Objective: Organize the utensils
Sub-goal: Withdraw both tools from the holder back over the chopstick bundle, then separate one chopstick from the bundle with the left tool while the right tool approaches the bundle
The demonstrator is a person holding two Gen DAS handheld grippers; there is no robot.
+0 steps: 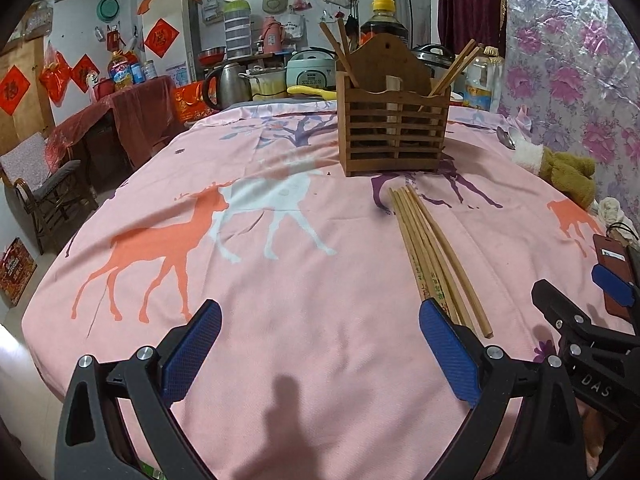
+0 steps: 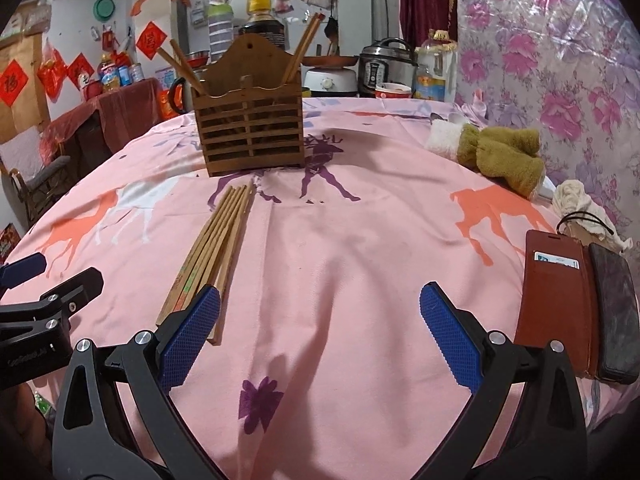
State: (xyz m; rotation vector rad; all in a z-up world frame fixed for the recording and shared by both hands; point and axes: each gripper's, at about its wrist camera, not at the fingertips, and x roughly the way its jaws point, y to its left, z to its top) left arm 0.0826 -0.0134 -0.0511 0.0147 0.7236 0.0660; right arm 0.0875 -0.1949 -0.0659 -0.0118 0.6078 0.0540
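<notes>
On the surface (image 2: 340,260), the holder (image 2: 250,128) stands far, chopsticks (image 2: 216,248) lie near before it, wallet (image 2: 556,304) at right.

Pink deer-print tablecloth (image 1: 280,280), brown slatted holder (image 1: 392,136), tan chopsticks (image 1: 432,248), blue-padded tongs (image 1: 320,352).

A lived-in home kitchen and dining room. Beyond the far edge of the surface (image 1: 280,300), draped in a pink deer-print cloth, stand a rice cooker (image 1: 310,70), a pressure cooker (image 2: 386,66), a steel kettle (image 1: 224,84) and a big soy sauce bottle (image 1: 384,20). Red paper good-luck squares (image 1: 161,38) hang on the wall, bags of goods dangle above, and a cushioned wooden chair (image 1: 44,184) sits off the left edge.
</notes>
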